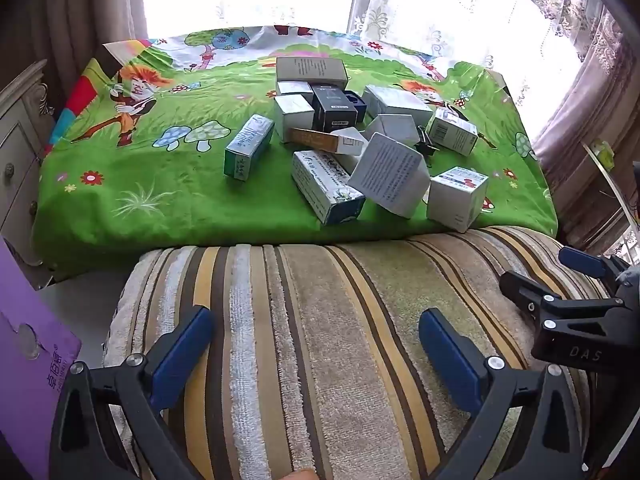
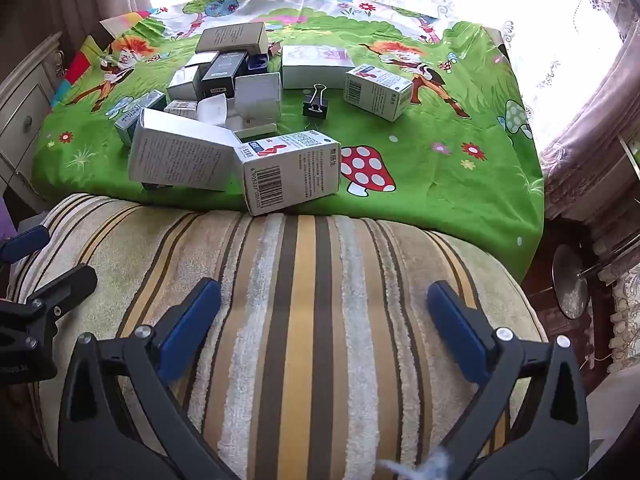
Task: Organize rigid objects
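Observation:
Several small cardboard boxes lie in a loose pile [image 1: 344,132] on a green cartoon-print cloth [image 1: 160,192]; the pile also shows in the right wrist view [image 2: 224,112]. A white box with a barcode [image 2: 288,172] lies nearest, by the cloth's front edge. A black box [image 1: 334,110] stands mid-pile. A black binder clip [image 2: 316,102] lies among them. My left gripper [image 1: 316,344] is open and empty over a striped cushion [image 1: 320,340]. My right gripper [image 2: 324,316] is open and empty, also above the cushion, short of the boxes.
A purple carton [image 1: 28,360] stands at the left. A cream drawer cabinet [image 1: 20,128] is beside the table. Curtains and a bright window stand behind. A round metal lamp base [image 2: 570,280] is on the floor at right.

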The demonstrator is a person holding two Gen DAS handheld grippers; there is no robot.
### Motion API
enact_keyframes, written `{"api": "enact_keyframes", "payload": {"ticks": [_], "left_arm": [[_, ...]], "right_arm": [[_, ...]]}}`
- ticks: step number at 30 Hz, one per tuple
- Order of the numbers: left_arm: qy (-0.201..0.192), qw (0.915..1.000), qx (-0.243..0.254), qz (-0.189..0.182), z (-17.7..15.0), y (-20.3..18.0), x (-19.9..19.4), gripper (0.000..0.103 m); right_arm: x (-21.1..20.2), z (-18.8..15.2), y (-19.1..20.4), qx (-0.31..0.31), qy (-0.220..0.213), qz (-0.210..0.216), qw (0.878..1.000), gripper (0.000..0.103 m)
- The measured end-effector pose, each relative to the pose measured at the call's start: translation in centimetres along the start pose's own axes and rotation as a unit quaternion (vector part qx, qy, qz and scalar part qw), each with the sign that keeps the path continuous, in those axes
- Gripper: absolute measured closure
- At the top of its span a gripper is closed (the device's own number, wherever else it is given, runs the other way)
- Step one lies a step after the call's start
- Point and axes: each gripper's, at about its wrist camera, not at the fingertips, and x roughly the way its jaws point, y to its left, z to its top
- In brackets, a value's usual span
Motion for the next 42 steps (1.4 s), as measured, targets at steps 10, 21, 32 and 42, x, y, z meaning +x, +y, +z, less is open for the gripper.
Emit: {"api": "enact_keyframes", "payload": {"ticks": [10, 21, 32, 42], "left_arm": [[-0.03, 0.9961, -0.051, -0.064, -0.5, 1.8, -0.4, 0.0], [-0.035, 0.9977, -0.039, -0.045, -0.8, 1.1, -0.2, 0.0], [-0.014, 0.9996, -0.019, -0.017, -0.5, 0.8, 0.0, 0.0], [-0.002, 0.9999, -0.016, -0.007, -0.4, 0.2, 0.2, 0.0]], "right_arm": [[0.2, 0.1, 0.0, 0.0, 0.001, -0.001, 1.0, 0.0], [0.0, 0.1, 0.1, 0.0, -0.001, -0.002, 1.0, 0.0], [0.0, 0.0, 0.3, -0.001, -0.002, -0.004, 1.0, 0.0], [0.0, 0.0, 0.2, -0.001, -0.002, -0.004, 1.0, 0.0]]}}
